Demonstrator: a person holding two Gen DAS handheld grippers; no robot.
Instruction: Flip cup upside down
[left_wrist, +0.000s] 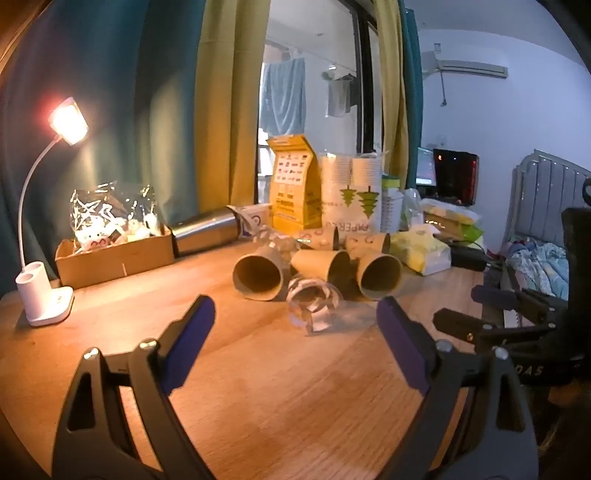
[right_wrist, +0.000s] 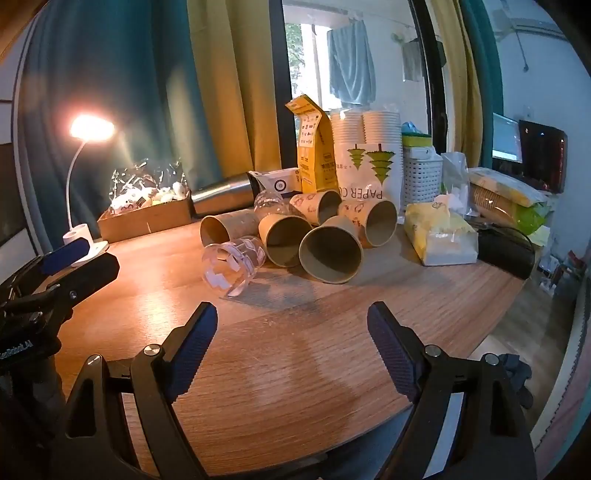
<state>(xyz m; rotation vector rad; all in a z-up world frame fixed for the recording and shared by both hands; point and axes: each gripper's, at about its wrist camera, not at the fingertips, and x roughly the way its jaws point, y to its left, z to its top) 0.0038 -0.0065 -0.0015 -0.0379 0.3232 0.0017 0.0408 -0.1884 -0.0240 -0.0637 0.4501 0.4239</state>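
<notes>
Several paper cups lie on their sides in a cluster on the wooden table (left_wrist: 258, 387), mouths toward me; the nearest brown ones are a left cup (left_wrist: 258, 273) and a right cup (left_wrist: 378, 276). A clear plastic cup (left_wrist: 314, 301) lies on its side in front of them, also in the right wrist view (right_wrist: 232, 264). The brown cups show there too (right_wrist: 330, 254). My left gripper (left_wrist: 295, 314) is open and empty, just short of the clear cup. My right gripper (right_wrist: 291, 321) is open and empty above bare table, short of the cups.
A lit desk lamp (left_wrist: 44, 288) stands at the left. A cardboard box (left_wrist: 110, 254), a steel flask (left_wrist: 207, 230), a yellow bag (left_wrist: 293, 188), stacked paper cups (left_wrist: 351, 192) and a tissue pack (right_wrist: 439, 236) crowd the back. The right gripper shows in the left view (left_wrist: 509, 314).
</notes>
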